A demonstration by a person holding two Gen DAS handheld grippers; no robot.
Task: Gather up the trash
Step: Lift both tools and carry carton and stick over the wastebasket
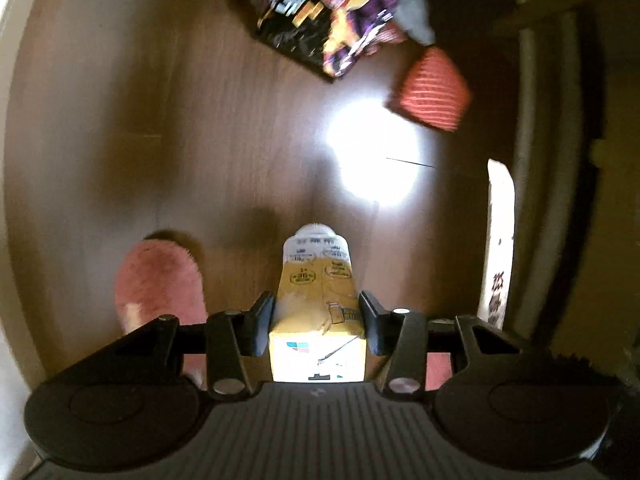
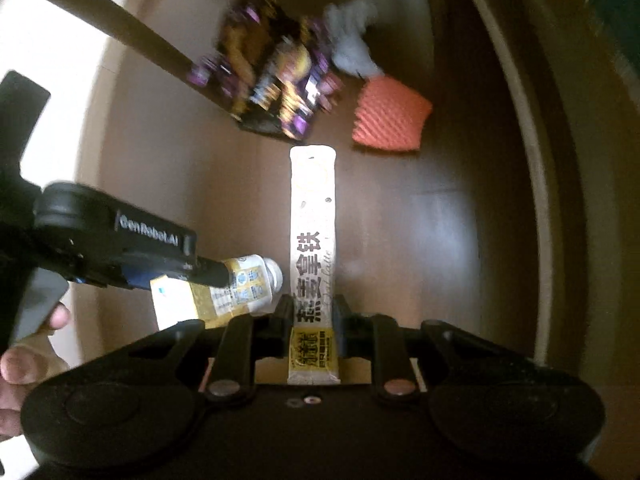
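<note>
Both grippers loaded, trash aloft over the floor.

Left wrist: left gripper (image 1: 316,320) clamped on yellow carton (image 1: 318,316). Right wrist: right gripper (image 2: 314,316) pinching long sachet (image 2: 314,240) at its end; likely to swing and slip out.

My matt black plastic jaws press a yellow paperboard carton (image 1: 318,312) with a smooth white plastic cap. The long sachet (image 2: 313,248) looks like glossy film. Below, the wood floor (image 1: 160,120) shines; the slipper (image 1: 158,280) is fuzzy pink cloth, the orange pad (image 2: 390,120) ribbed foam.
</note>
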